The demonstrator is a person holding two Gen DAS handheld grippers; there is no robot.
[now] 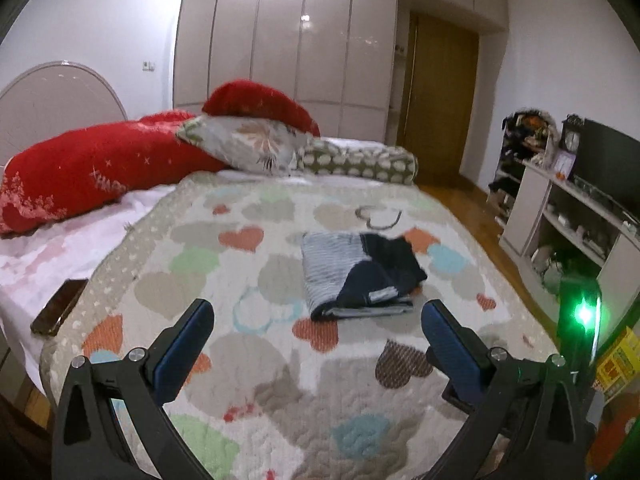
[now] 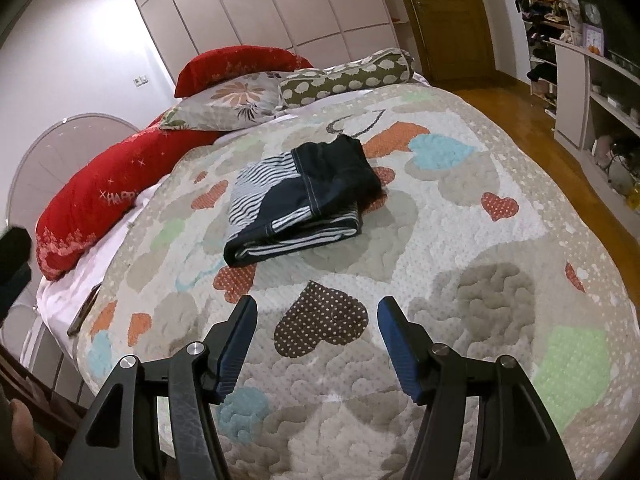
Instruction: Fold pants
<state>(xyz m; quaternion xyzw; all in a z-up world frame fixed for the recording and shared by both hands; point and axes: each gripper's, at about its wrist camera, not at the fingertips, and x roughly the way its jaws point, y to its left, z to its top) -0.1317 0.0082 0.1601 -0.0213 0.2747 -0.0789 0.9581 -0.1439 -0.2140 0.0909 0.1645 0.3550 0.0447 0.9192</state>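
Note:
The pants [image 1: 356, 272], navy with grey-white striped panels, lie folded into a compact bundle on the heart-patterned quilt [image 1: 248, 368]. They also show in the right wrist view [image 2: 300, 204], in the middle of the bed. My left gripper [image 1: 318, 308] is open and empty, held above the quilt just short of the bundle's near edge. My right gripper [image 2: 318, 308] is open and empty, above a brown dotted heart patch, a short way in front of the bundle.
Red pillows [image 1: 100, 168], a floral pillow [image 1: 248, 144] and a green dotted bolster [image 1: 360, 162] lie at the head of the bed. A phone [image 1: 58, 308] lies at the bed's left edge. A shelf unit with a TV [image 1: 608, 168] stands right, across the wooden floor [image 2: 520, 104].

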